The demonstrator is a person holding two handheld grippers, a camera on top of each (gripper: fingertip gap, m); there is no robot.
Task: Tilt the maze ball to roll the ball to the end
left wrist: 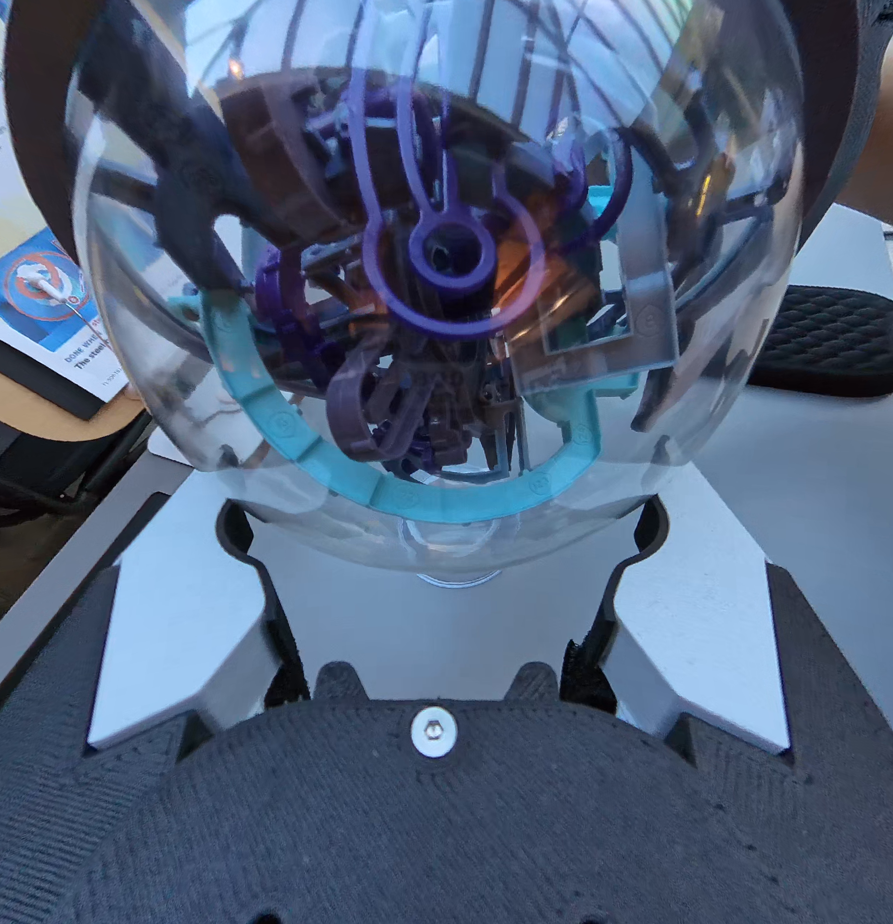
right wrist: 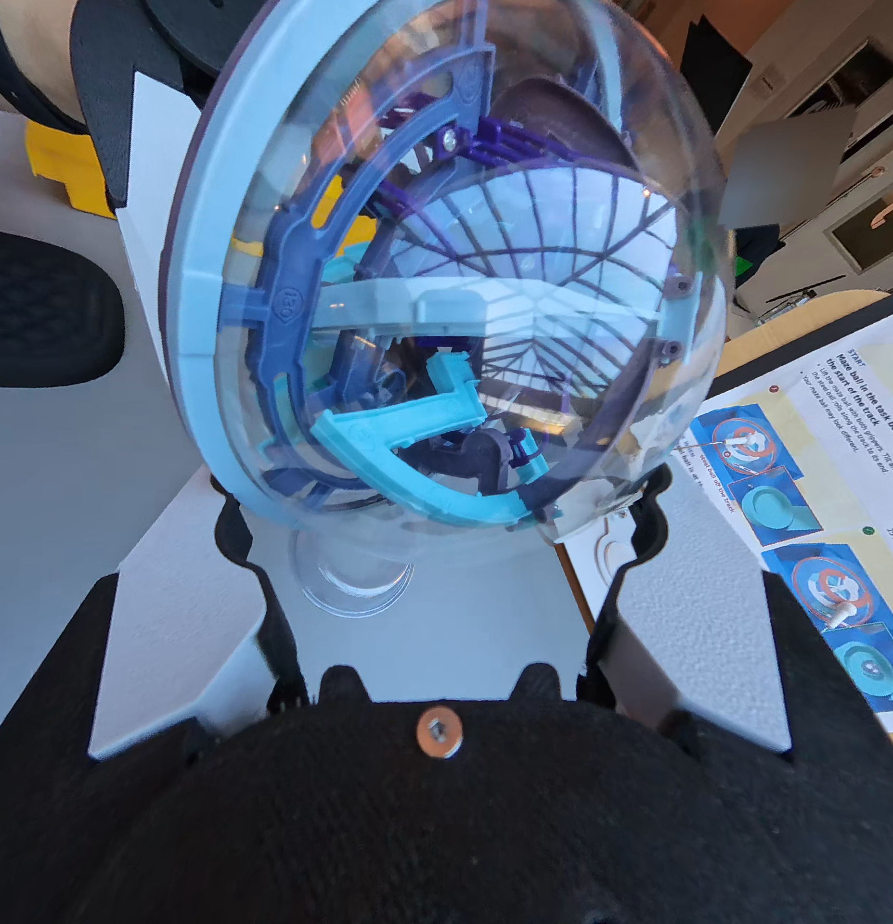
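Mid-tilt: the maze ball (left wrist: 434,280) is cradled between both grippers' spread jaws; steel ball can't be spotted, so gentle tilting is needed next.

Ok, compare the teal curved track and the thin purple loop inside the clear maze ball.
The teal curved track is a broad, flat, segmented band sweeping along the clear maze ball's lower side; the purple loop is a thin rail circling a hub near the centre. Both sit inside it.
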